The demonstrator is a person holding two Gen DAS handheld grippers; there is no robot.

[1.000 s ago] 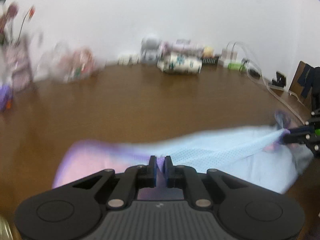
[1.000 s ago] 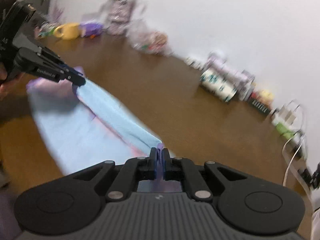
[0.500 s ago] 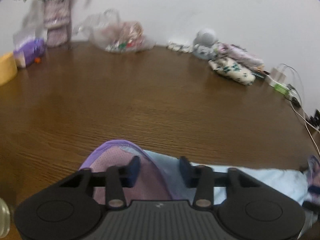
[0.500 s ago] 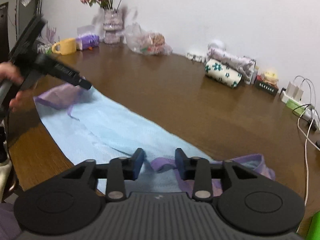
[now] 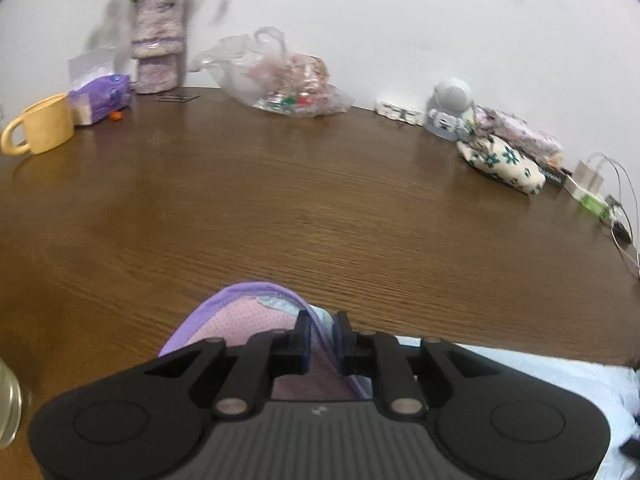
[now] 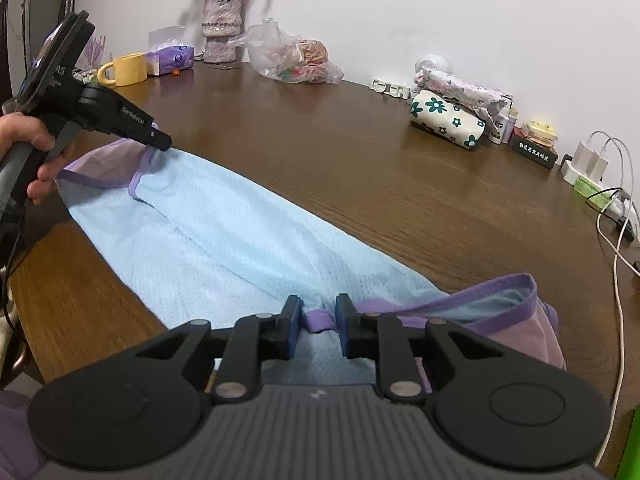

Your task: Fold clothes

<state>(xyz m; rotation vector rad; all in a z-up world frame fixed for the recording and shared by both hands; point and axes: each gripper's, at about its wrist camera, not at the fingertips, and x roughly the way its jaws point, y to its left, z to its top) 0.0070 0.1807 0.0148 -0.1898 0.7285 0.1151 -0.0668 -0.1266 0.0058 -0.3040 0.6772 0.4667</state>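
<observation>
A light blue mesh garment (image 6: pixel 224 232) with purple trim lies along the front edge of the brown table (image 6: pixel 360 152). In the left wrist view its purple-edged end (image 5: pixel 248 320) lies under my left gripper (image 5: pixel 323 322), whose jaws stand a little apart around the purple hem. My left gripper also shows in the right wrist view (image 6: pixel 162 145), at the garment's far corner. My right gripper (image 6: pixel 318 314) is open, its fingers on either side of a purple hem loop (image 6: pixel 320 320). A purple band (image 6: pixel 500 292) curls at the right.
Along the wall stand a yellow mug (image 6: pixel 128 69), a purple tissue pack (image 6: pixel 170 58), a vase of flowers (image 6: pixel 220 28), a plastic bag (image 6: pixel 296 58), floral pouches (image 6: pixel 448 116) and chargers with white cables (image 6: pixel 616 216). A green object (image 6: pixel 632 448) sits at the bottom right.
One second ago both grippers were shut on the garment and held it stretched above the table. They have lowered it flat and opened. The left jaws have since narrowed around the hem.
</observation>
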